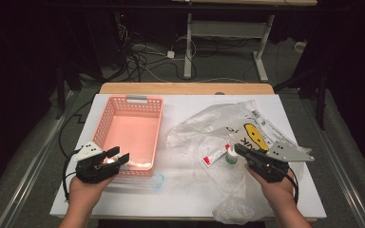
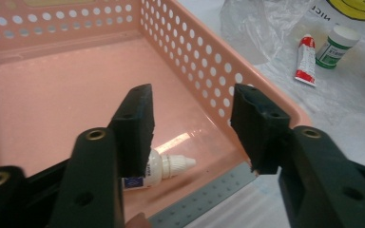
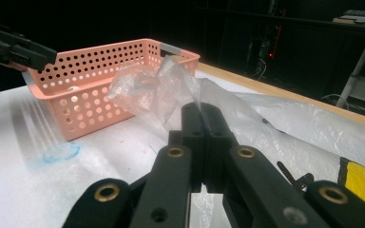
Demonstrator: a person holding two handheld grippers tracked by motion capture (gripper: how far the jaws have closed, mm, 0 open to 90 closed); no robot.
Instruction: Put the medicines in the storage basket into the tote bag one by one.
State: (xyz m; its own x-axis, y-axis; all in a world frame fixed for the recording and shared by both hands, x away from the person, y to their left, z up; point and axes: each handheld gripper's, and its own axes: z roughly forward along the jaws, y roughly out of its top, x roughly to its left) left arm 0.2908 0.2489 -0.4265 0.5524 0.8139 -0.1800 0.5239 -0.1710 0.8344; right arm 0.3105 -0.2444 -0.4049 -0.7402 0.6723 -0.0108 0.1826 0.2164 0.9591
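The left gripper (image 1: pixel 119 157) hangs over the near right corner of the pink basket (image 1: pixel 105 119), its jaws apart with nothing between them. In the left gripper view a small white dropper bottle (image 2: pixel 164 166) lies on its side on the basket floor below the jaws, close to the near wall, its tip pointing toward the perforated right wall; the left jaw hides part of its label. The pads do not touch it.

The right gripper (image 1: pixel 240 150) sits at the right of the white worktop (image 1: pixel 180 190), jaws clenched on a fold of the clear plastic bag (image 1: pixel 209 121). In the right gripper view the film rises in a crumpled peak just past the closed jaw tips, so it seems pinched there, though the contact itself is hard to make out.

On the bag, just left of the right gripper, a red and white tube (image 1: pixel 214 156) lies flat beside an upright small bottle with a green label (image 1: pixel 231 156). A yellow printed patch (image 1: pixel 253 134) shows on the bag behind them.
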